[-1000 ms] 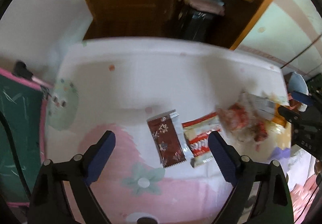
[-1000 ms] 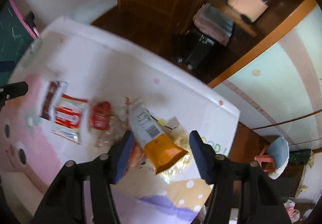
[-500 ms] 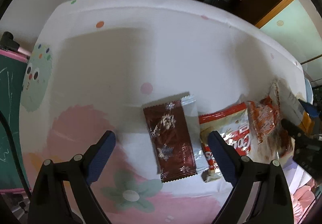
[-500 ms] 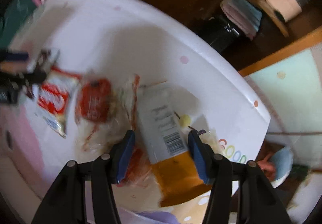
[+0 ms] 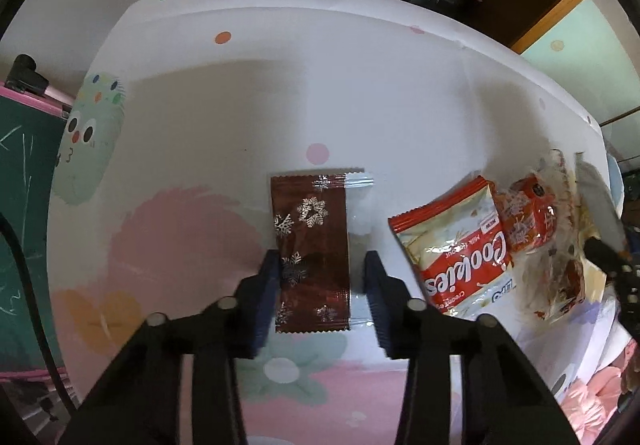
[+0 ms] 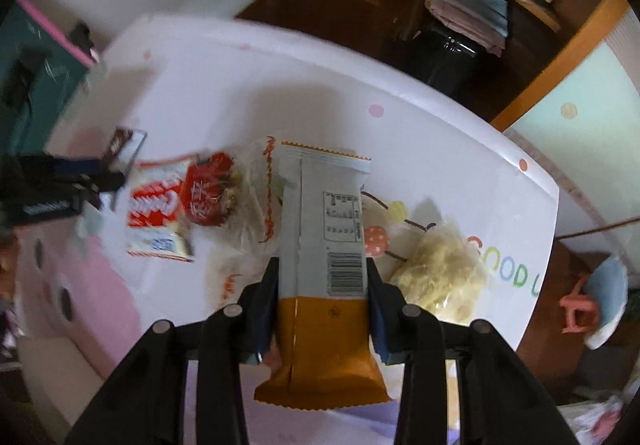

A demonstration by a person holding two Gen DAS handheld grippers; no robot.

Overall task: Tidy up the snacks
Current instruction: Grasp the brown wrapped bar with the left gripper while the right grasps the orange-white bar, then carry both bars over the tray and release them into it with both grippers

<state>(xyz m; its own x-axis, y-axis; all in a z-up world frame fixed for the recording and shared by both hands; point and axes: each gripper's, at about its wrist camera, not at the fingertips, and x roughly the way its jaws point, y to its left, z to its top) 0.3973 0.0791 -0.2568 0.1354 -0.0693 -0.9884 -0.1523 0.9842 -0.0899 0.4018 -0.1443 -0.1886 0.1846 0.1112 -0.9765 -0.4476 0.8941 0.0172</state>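
A brown snack packet [image 5: 310,229] with silver snowflakes lies flat on the patterned tablecloth [image 5: 320,85]. My left gripper [image 5: 322,261] points down over it; its jaws are closing, and the blue pads touch the packet's two long edges. To its right lie a red-and-white cookies pack [image 5: 456,245] and a red packet in a clear bag [image 5: 528,217]. In the right wrist view an orange-and-white packet [image 6: 324,213] lies back side up. My right gripper [image 6: 322,269] is closing on it, pads pressed on both sides. The left gripper [image 6: 80,173] shows at that view's left edge.
A clear bag of pale yellow snacks [image 6: 440,277] lies right of the orange packet. A green chalkboard with a pink frame [image 5: 20,205] stands off the table's left edge. Beyond the far edge are a wooden door, a black bin [image 6: 444,57] and shelves. A pink stool [image 6: 580,309] stands on the floor.
Both grippers came down toward the table. The left jaws went from wide open to closed around the brown packet. The right jaws narrowed onto the orange-and-white packet.
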